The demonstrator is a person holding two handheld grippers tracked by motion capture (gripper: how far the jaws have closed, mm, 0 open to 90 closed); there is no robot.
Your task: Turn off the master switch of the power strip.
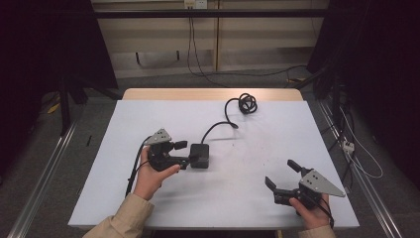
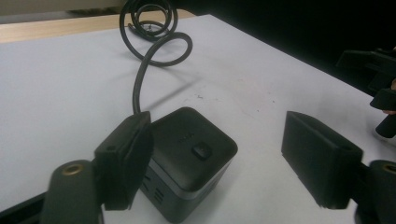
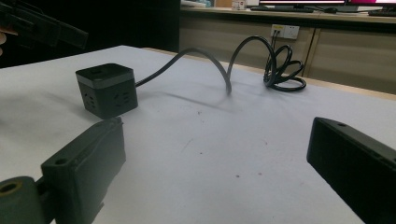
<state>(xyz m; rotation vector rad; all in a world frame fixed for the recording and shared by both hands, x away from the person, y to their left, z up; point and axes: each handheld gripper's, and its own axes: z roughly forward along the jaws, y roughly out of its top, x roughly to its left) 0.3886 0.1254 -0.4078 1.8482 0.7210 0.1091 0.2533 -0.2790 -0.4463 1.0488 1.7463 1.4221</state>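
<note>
A black cube power socket (image 1: 200,156) rests on the white table top (image 1: 163,198), left of centre. Its black cable (image 1: 218,126) runs back to a coil (image 1: 246,104) near the far edge. My left gripper (image 1: 183,153) is open, with its jaw tips right at the cube's left side. In the left gripper view the cube (image 2: 191,156) stands close against one jaw, with a wide gap to the other, and my left gripper (image 2: 217,140) grips nothing. My right gripper (image 1: 281,172) is open and empty at the front right, well away from the cube (image 3: 105,88).
The cable (image 3: 224,60) arches above the table between cube and coil (image 3: 282,70). A wooden strip (image 1: 213,94) borders the table's far edge. Past the table are a wall socket (image 3: 286,31) and floor cables (image 1: 356,148). The other gripper (image 2: 378,93) shows at the right edge of the left gripper view.
</note>
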